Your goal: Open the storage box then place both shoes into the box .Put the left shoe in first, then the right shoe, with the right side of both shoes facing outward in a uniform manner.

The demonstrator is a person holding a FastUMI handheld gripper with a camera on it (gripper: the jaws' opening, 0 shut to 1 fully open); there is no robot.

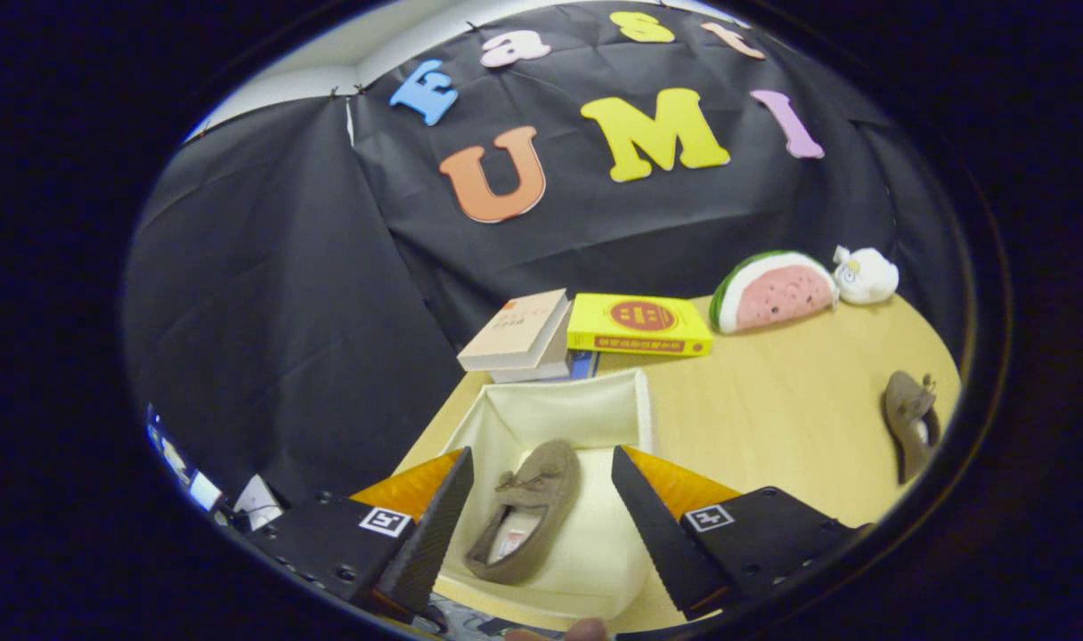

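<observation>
The wooden table (773, 401) carries everything in view, backed by the black cloth wall. The cream storage box (555, 414) stands open on the table directly ahead of the gripper (541, 503), its near half lying between the two fingers. Inside the box, at roughly 12 o'clock from the fingers, lies one brown shoe (528, 512), toe pointing away toward the box's far wall, resting against the left side of the box floor. The jaws stand wide apart, one finger either side of the shoe, touching nothing. The second brown shoe (908, 423) sits on the bare table well apart, at about 2 o'clock from the gripper. Beyond the box at 12 o'clock are a beige book (517, 331) stacked on others and a yellow book (639, 325) beside it. At 1 o'clock lie a watermelon-slice toy (773, 292) and, touching it, a small white plush toy (865, 274).
</observation>
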